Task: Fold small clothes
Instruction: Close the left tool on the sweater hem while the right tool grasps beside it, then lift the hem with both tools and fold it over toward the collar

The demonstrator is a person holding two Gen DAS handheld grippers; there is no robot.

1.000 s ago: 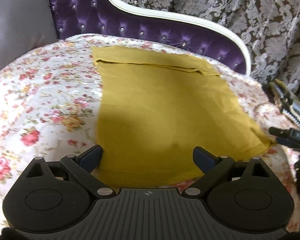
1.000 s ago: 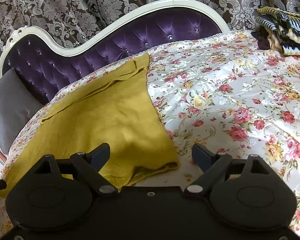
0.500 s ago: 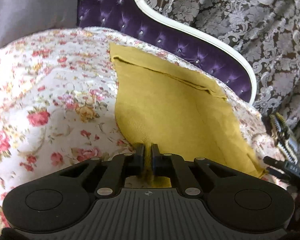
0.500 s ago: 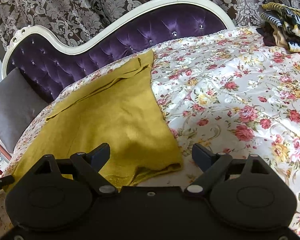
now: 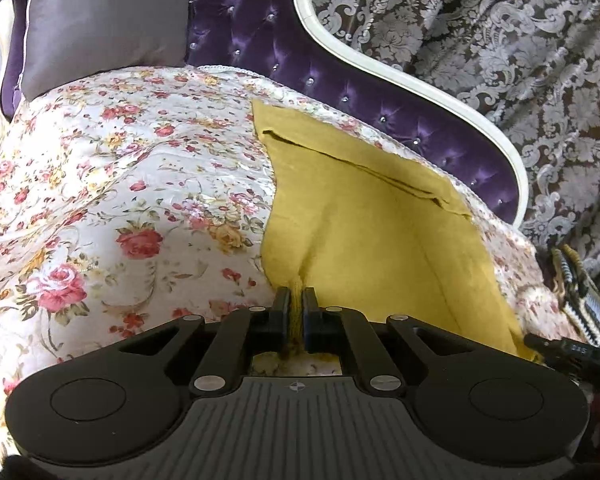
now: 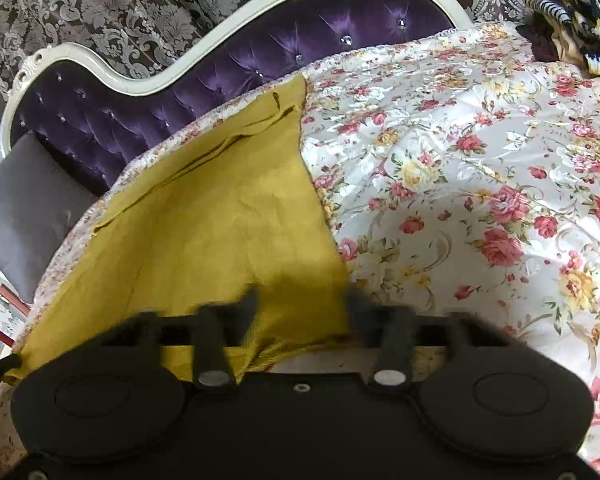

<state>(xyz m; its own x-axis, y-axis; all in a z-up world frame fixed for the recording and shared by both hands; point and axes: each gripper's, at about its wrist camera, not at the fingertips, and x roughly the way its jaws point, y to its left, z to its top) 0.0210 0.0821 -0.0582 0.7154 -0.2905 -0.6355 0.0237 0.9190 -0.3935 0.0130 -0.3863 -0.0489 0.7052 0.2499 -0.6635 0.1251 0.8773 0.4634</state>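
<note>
A mustard-yellow garment lies spread on the floral bedspread; it also shows in the right wrist view. My left gripper is shut on the garment's near left corner, which bunches up between the jaws. My right gripper sits over the garment's near right corner with a gap still between its motion-blurred fingers, which straddle the cloth. The right gripper's tip shows at the far right of the left wrist view.
A purple tufted headboard with a white frame runs behind the garment. A grey pillow lies at the left. A pile of striped clothes sits at the bed's far right. Patterned curtains hang behind.
My left gripper closed on the near left corner and has lifted it slightly. My right gripper's fingers have moved inward around the near right corner, blurred with motion.
</note>
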